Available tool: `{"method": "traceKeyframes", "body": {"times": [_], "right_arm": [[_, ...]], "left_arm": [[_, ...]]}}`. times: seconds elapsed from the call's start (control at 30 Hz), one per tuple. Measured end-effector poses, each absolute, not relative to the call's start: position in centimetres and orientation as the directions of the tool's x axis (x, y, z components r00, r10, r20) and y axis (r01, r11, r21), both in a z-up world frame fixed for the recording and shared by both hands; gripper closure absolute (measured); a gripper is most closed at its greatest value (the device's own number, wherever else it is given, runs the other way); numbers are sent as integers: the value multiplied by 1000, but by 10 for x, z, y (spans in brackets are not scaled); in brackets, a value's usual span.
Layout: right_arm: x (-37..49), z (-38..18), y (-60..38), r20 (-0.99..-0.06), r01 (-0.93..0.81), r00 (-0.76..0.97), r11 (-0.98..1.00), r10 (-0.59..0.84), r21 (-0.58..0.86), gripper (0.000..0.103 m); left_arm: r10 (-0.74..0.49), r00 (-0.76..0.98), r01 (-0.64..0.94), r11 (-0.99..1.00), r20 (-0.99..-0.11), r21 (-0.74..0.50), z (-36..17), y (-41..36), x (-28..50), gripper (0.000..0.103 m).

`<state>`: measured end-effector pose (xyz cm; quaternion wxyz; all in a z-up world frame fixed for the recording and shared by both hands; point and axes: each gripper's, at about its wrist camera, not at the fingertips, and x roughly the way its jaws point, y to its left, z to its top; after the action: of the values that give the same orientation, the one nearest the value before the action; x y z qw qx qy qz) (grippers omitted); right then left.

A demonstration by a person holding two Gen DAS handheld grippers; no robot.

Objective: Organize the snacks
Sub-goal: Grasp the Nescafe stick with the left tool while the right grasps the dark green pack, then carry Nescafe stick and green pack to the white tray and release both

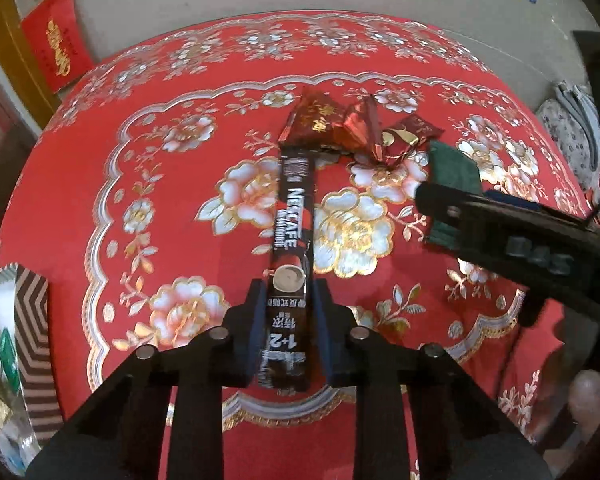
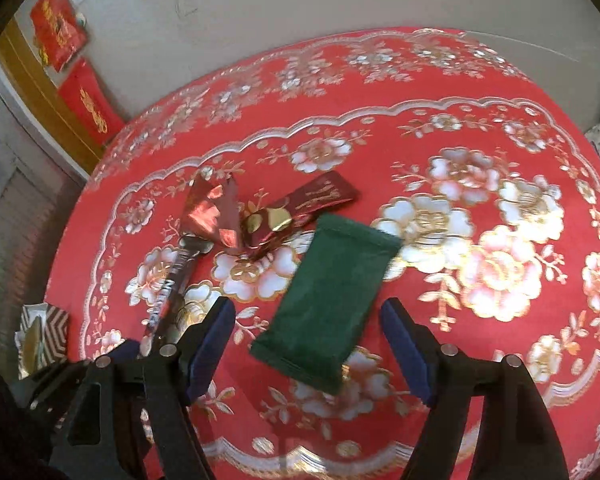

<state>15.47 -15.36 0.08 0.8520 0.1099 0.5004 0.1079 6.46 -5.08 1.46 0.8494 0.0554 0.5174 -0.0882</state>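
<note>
Gripping coffee stick [image 1: 290,240], left tool [image 1: 288,292]

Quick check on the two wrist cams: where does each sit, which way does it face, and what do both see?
Left wrist: on the left claw, angled down over the red floral tablecloth; its own fingers clamp the long dark Nescafe coffee stick; right claw's black body at right.
Right wrist: on the right claw, angled down; open blue pads straddle the dark green flat packet.
Shared: stick, green packet, shiny red foil candies.
</note>
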Motion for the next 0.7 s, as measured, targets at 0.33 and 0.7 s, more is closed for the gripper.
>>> {"method": "traceKeyframes", "body": {"times": [0.33, 0.7], "right_arm": [[140, -3, -150, -840, -169, 521, 983, 154, 76, 56], [65, 8, -181, -804, -230, 525, 956, 280, 183, 56]], "left_arm": [[-147, 437, 167, 983, -887, -81, 18, -29, 49, 83], [-135, 478, 140, 987, -868, -76, 26, -9, 16, 83]]}}
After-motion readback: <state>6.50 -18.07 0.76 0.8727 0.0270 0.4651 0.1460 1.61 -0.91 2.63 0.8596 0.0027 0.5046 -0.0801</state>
